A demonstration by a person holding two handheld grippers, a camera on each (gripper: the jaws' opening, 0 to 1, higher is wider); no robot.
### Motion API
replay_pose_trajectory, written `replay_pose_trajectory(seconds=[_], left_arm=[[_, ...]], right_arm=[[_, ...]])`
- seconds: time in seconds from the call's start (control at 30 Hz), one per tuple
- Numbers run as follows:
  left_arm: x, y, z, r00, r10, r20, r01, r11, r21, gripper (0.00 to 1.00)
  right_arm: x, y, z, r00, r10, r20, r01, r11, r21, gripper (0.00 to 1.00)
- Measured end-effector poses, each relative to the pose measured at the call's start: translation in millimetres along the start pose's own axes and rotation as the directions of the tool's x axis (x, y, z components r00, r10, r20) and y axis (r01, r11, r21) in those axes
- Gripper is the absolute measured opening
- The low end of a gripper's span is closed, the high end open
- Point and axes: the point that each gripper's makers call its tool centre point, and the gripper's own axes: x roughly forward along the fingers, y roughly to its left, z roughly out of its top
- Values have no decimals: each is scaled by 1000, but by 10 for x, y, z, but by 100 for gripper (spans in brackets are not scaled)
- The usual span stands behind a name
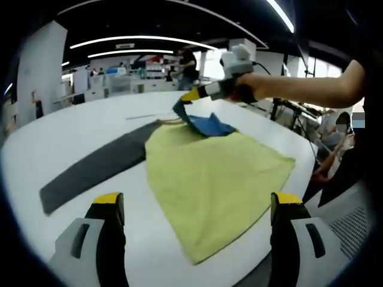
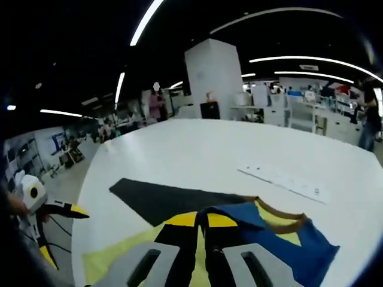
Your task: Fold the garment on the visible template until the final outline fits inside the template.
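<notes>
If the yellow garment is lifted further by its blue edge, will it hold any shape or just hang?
Probably just hang: the yellow garment lies flat, and its blue edge already droops from the right tool. It looks thin, so likely light. It may drag across the smooth white table and off the dark template.

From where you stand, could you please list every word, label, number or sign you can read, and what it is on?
No text can be read in either view.
White strip on the white table: faint marks, too small and blurred to read.
Yellow and blue garment, dark grey template: no print visible.
Background signs and shelves: too blurred to read.
</notes>
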Motion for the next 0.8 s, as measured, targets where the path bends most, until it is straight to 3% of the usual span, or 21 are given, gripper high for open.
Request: replay_pose_trajectory(seconds=[0.43, 0.8], left_arm=[[-16, 25, -57, 1000, 14, -7, -15, 1000, -14, 99], [-18, 12, -77, 1000, 15, -12, -16, 1000, -19, 99]], right_arm=[[176, 401, -182, 992, 119, -51, -122, 991, -57, 0], [337, 454, -416, 987, 119, -108, -123, 992, -37, 0]])
